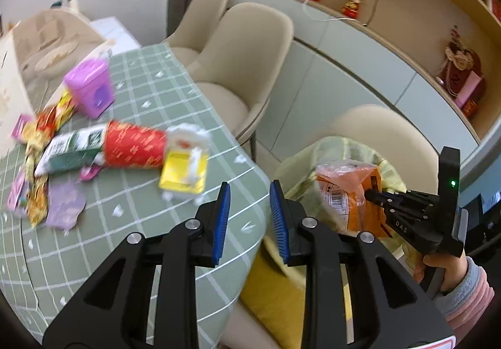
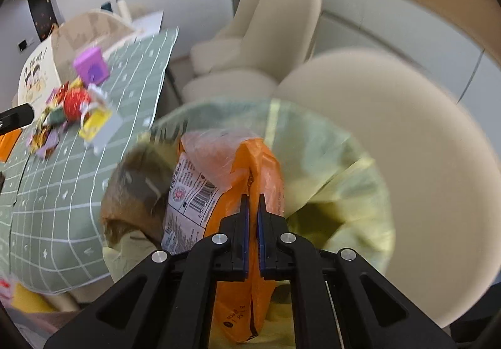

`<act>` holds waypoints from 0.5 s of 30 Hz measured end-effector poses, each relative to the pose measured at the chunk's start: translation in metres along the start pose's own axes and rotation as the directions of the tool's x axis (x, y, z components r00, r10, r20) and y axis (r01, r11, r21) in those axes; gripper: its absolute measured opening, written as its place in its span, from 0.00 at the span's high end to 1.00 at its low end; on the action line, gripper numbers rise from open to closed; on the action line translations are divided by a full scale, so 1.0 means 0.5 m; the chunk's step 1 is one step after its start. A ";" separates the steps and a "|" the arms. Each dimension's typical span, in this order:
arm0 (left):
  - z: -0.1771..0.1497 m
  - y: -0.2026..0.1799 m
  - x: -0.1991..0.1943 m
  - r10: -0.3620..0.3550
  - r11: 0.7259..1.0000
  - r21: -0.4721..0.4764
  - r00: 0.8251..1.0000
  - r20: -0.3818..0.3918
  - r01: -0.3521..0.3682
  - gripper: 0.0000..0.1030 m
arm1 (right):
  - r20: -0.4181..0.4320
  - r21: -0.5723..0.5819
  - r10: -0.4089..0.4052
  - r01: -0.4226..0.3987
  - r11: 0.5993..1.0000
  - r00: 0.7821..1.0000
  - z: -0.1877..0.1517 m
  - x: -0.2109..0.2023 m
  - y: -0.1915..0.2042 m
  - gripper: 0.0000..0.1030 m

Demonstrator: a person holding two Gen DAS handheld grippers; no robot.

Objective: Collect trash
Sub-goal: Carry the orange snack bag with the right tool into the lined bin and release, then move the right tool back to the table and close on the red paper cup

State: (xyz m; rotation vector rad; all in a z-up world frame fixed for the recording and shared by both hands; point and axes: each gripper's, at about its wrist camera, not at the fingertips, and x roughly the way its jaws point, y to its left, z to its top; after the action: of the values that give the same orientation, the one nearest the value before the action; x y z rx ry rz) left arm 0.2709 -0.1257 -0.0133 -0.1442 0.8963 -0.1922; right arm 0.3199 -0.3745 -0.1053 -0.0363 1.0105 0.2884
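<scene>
**Orange packet gripped over the trash bag, left claw empty**

The right claw is pinched nearly closed on the orange packet, its blue pads pressing a fold of the plastic; the packet, with a white barcode label on its side, sits in the mouth of the pale yellow-green trash bag, which hangs just beside the table edge and in front of a beige chair; in the left wrist view a hand in a grey and pink sleeve carries that claw.

The left claw has nothing between its blue pads; its jaws stand partly apart over the table's edge.

On the green checked tablecloth more trash lies in a blurred heap: a red paper cup on its side, a yellow box touching it, a green and white carton, a purple box standing behind, and assorted bright wrappers at the left; small white scraps dot the cloth.
</scene>
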 end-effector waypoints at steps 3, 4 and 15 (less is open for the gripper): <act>-0.015 0.038 -0.002 -0.003 0.999 -0.041 1.000 -0.012 0.002 0.76 | -0.007 0.041 0.012 -0.012 0.999 1.000 -0.003 0.000 -0.010 0.94; -0.020 0.053 -0.004 -0.010 0.998 -0.057 1.000 -0.014 0.010 0.76 | -0.003 0.058 0.022 -0.022 0.998 1.000 -0.002 -0.006 -0.013 0.93; -0.051 0.204 -0.034 -0.038 0.994 -0.104 0.999 0.014 0.040 0.76 | 0.129 0.096 -0.053 0.041 0.995 0.990 0.026 -0.123 0.036 0.67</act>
State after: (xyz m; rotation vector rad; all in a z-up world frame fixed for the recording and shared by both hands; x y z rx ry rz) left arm 0.2512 -0.0235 -0.0368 -0.2601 0.8922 -0.1807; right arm 0.2956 -0.3686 -0.0447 0.0435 0.8902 0.1977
